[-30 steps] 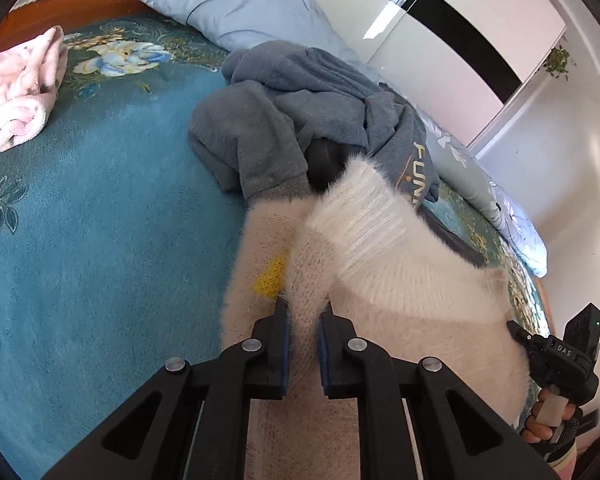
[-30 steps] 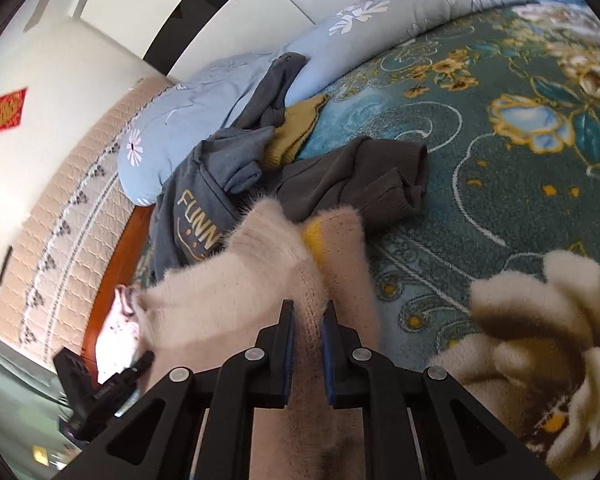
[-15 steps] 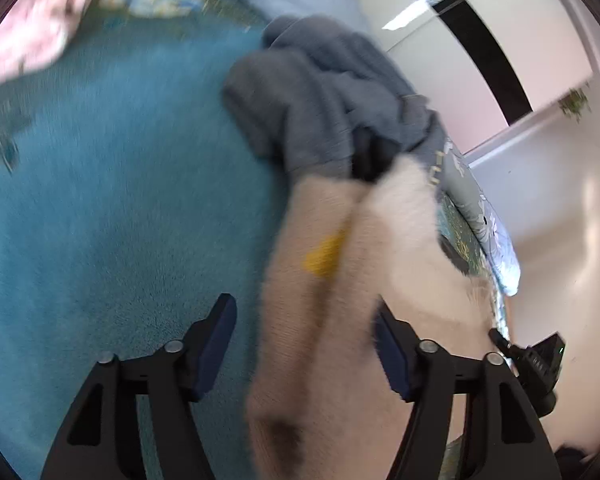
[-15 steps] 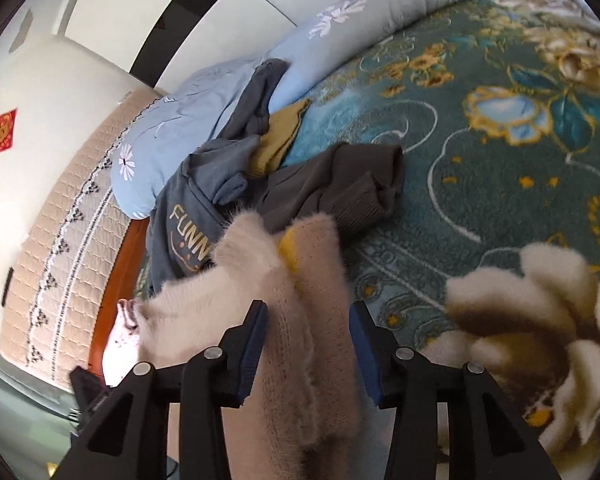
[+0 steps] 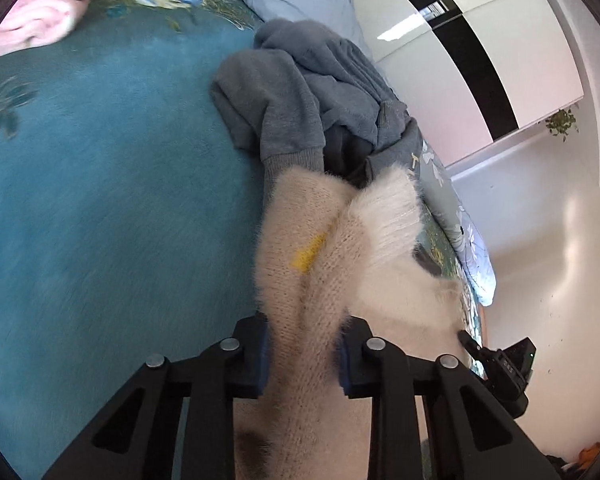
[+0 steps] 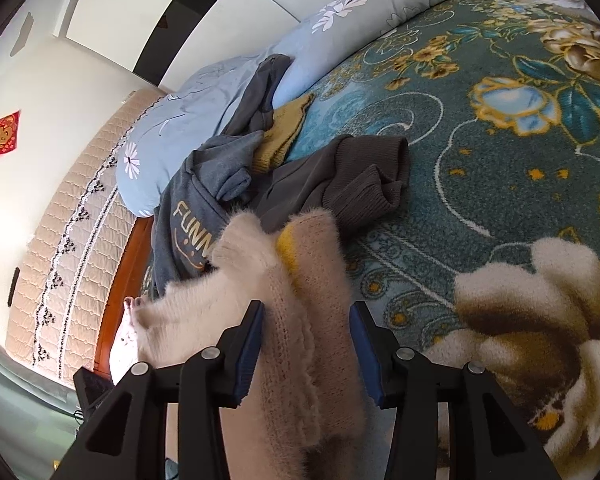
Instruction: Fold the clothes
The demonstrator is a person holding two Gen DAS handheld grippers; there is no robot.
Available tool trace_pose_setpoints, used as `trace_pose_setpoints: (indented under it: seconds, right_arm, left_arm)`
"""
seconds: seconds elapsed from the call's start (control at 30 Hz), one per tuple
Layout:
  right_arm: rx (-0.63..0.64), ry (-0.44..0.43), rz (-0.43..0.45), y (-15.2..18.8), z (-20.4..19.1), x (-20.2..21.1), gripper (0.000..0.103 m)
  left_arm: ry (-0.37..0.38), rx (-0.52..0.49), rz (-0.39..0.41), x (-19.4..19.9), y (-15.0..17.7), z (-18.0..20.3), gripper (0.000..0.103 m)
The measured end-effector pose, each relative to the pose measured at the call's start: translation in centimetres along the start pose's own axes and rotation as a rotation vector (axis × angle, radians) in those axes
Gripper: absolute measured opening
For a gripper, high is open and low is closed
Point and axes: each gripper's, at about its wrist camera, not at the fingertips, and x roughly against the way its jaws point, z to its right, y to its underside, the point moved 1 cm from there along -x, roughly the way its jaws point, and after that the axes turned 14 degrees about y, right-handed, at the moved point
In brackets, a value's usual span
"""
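A fluffy cream sweater with a yellow tag lies on the bed, bunched into a ridge. My left gripper is open, its blue-padded jaws on either side of one end of the ridge. My right gripper is open too, its jaws on either side of the other end of the sweater. The right gripper also shows at the lower right of the left wrist view.
A pile of grey clothes lies just beyond the sweater, with a "FUNNY" sweatshirt, a dark brown sweater and a mustard garment. A pale blue quilt, a pink cloth and the teal floral blanket surround them.
Both grippers were shut on the cream sweater one second ago; both have opened. The sweater now rests loose between the jaws.
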Motion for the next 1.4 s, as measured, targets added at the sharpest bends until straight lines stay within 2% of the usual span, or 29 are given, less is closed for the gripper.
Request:
trace_pose_setpoints:
  seconds: [0.13,0.23,0.37,0.5,0.67,0.77,0.87,0.97,1.2,1.3,1.4]
  right_arm:
    - [0.018,-0.034,-0.025,0.3,-0.4,-0.2,0.051]
    - [0.034,-0.070,-0.076,0.7,-0.9,-0.8,0.054]
    - [0.034,-0.168,-0.177,1.6,-1.7,-2.1,0.059]
    - [0.079,-0.209,-0.206,2.5,-3.2,-2.2,0.065]
    - [0.168,-0.016,-0.185,3.4,-3.7,-2.9,0.068]
    - [0.157,-0.035,-0.193,3.4,-3.4,-2.9,0.069]
    - [0.140,-0.104,-0.218,3.4,-3.6,-3.0,0.069]
    - [0.142,-0.097,-0.236,3.7,-3.6,-3.6,0.069]
    - [0.162,-0.106,-0.214,3.9,-4.8,-4.0,0.068]
    - [0.173,-0.123,-0.235,4.1,-4.8,-4.0,0.068]
    - [0.162,-0.117,-0.245,4.5,-5.0,-3.9,0.063]
  left_arm:
    - [0.023,0.090,0.051,3.2,0.9,-2.0,0.025]
    - [-0.015,0.127,0.089,5.2,1.0,-3.7,0.026]
    - [-0.027,0.149,0.094,5.6,0.6,-4.8,0.028]
    - [-0.069,0.115,0.081,5.1,0.3,-4.6,0.034]
    - [-0.068,0.106,0.066,5.0,0.2,-4.8,0.042]
    - [-0.075,0.097,0.051,4.9,0.0,-4.8,0.045]
    - [-0.040,0.097,0.009,4.5,0.0,-4.9,0.050]
    - [-0.019,0.091,-0.028,3.8,0.0,-4.9,0.051]
    - [-0.017,0.065,-0.047,4.4,1.1,-3.9,0.051]
    - [-0.021,0.047,-0.058,4.4,1.4,-3.5,0.051]
    - [-0.019,0.027,-0.073,4.5,1.5,-3.2,0.051]
